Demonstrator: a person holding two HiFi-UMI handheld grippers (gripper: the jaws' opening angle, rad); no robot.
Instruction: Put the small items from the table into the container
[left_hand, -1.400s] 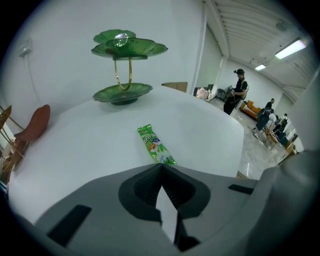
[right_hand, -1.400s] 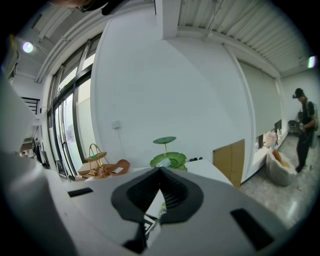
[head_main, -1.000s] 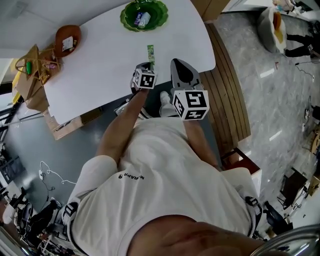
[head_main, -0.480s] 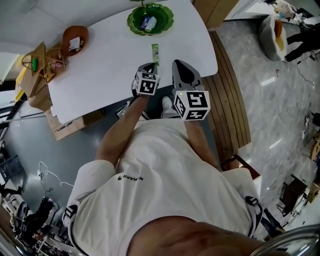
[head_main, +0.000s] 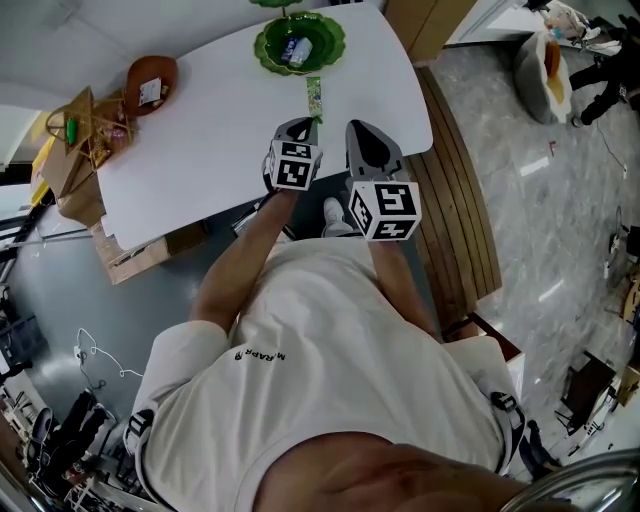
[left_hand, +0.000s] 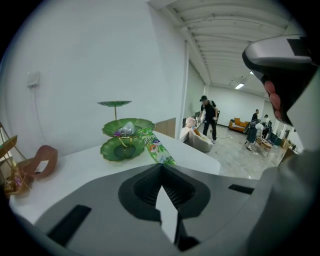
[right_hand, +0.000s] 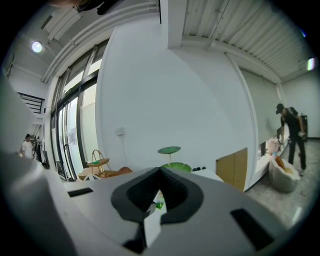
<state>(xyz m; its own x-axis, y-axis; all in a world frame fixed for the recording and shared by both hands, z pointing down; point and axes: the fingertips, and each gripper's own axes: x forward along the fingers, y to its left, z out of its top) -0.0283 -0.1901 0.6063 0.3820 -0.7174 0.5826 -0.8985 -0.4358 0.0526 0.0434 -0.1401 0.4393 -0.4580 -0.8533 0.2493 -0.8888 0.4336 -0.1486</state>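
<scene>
Against a second ago, the left gripper (head_main: 305, 122) has come up off the white table (head_main: 200, 130), and the green sachet (head_main: 314, 97) that lay flat there now hangs in the air with it, nearer the green tiered dish (head_main: 298, 42) at 12 o'clock. The left jaws are clenched on the sachet's near end; the rest juts toward 12 o'clock, its tip near the dish rim. The right gripper (head_main: 354, 124), at the left's 3 o'clock, is closed on nothing
</scene>
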